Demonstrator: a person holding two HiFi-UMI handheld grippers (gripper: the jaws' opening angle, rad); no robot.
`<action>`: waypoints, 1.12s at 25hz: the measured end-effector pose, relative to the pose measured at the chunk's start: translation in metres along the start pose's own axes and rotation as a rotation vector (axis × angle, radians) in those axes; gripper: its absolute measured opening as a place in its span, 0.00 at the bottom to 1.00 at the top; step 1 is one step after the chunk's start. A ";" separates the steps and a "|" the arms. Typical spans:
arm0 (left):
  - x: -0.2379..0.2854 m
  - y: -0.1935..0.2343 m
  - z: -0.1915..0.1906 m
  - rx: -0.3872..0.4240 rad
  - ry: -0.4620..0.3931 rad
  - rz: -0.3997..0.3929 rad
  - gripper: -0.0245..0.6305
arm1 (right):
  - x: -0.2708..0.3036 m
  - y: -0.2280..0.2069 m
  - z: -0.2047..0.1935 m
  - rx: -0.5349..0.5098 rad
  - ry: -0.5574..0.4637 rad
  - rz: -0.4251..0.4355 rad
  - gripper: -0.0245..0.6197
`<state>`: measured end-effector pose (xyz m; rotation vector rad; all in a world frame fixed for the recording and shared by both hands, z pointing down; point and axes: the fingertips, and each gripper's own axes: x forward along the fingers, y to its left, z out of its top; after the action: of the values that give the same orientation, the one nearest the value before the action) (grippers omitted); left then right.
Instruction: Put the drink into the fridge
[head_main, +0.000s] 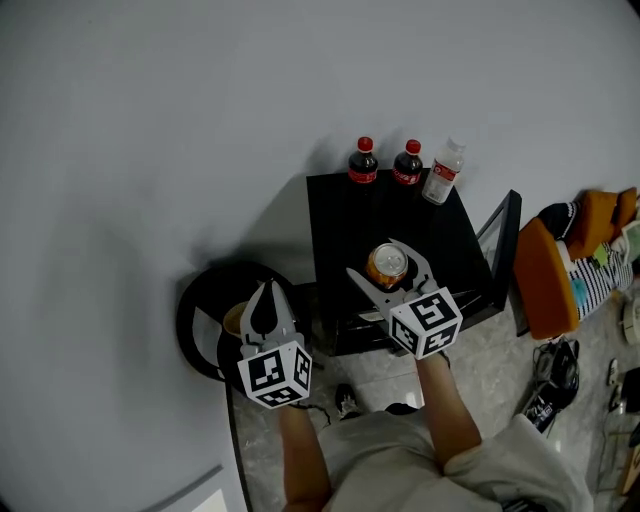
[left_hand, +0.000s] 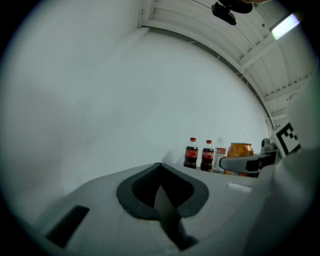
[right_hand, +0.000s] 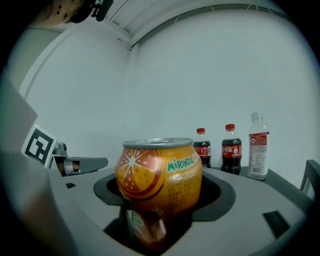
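Drink is an orange Mirinda can (right_hand: 159, 182): green lettering, sliced-orange graphic on the flank, silver rim, upright on the glossy black surface (head_main: 340, 215), with a dim reflection of it just below. State: right tongs (head_main: 377, 258) are spread wide, one jaw either side of the can, and the can sits deep between the dark pads. The left tongs (left_hand: 160, 167) are closed pad to pad with nothing in them. They sit off the surface at the can's 8 o'clock, above a round black object (head_main: 195, 300). Only the right gripper view gives the label and print; the head view sees just the lid from above. Only the head view gives the layout: two cola bottles (head_main: 363, 160) and a clear bottle (head_main: 443, 172) in a row at the can's 12 o'clock by the wall, an orange and striped bundle (head_main: 580, 255) at 3 o'clock, both forearms at 6. The left gripper view catches the can side-on at its 3 o'clock, behind a jaw of the right tongs, plus a ceiling light strip (left_hand: 286, 25).
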<state>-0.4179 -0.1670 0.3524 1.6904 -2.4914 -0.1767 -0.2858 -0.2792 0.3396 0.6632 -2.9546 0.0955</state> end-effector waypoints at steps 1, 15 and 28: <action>-0.003 -0.010 -0.004 0.004 0.005 -0.018 0.05 | -0.010 -0.004 0.000 -0.001 -0.011 -0.013 0.58; -0.088 -0.147 -0.101 -0.034 0.111 -0.092 0.05 | -0.148 -0.013 -0.042 0.041 -0.019 0.037 0.58; -0.134 -0.184 -0.267 0.009 0.255 -0.089 0.05 | -0.142 -0.059 -0.272 0.088 0.082 -0.077 0.58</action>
<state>-0.1548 -0.1170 0.5798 1.7084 -2.2378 0.0400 -0.1069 -0.2491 0.5942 0.7646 -2.8566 0.2407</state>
